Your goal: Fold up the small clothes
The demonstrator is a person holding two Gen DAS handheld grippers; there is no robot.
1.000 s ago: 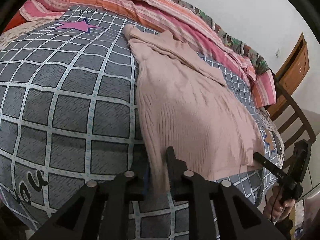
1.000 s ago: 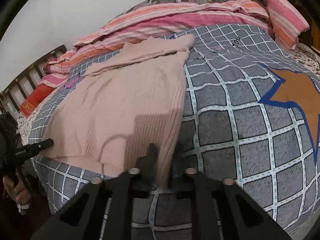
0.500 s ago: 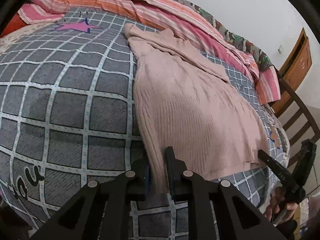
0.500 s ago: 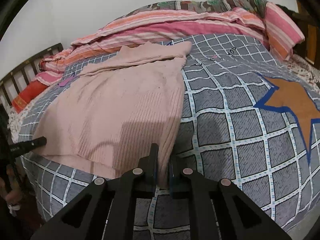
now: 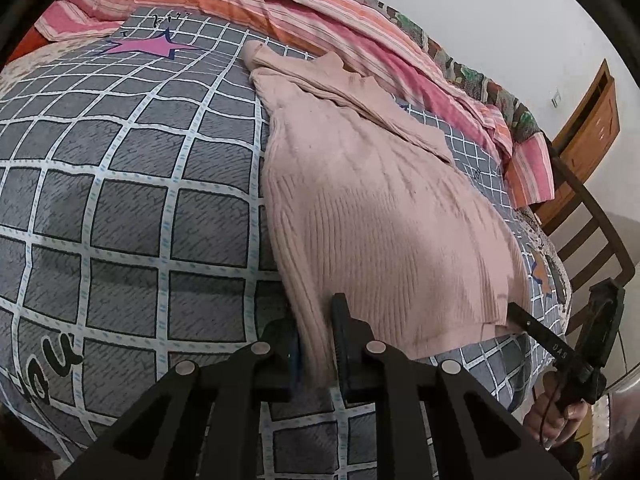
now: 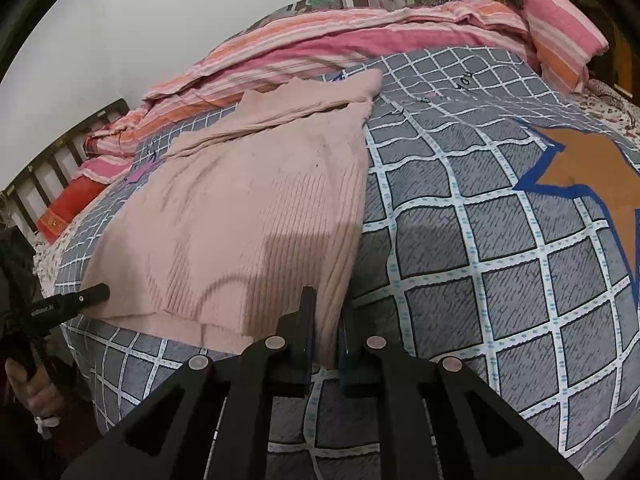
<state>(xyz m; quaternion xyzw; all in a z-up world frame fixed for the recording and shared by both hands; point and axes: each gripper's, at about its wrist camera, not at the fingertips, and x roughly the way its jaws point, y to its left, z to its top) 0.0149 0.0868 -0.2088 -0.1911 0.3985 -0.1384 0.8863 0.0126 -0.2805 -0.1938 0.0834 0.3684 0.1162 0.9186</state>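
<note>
A pale pink ribbed sweater lies spread flat on the grey checked bedspread, with one sleeve folded across its far end. My left gripper is shut on the sweater's near left hem corner, and the fabric is bunched between its fingers. My right gripper is shut on the near right hem corner. Each gripper also shows in the other's view at the hem's opposite end: the right gripper and the left gripper, each held by a hand.
A rumpled pink and orange striped blanket lies along the far side of the bed. A wooden bed frame and a wooden cabinet stand to the right. Frame slats and a red pillow lie at the left.
</note>
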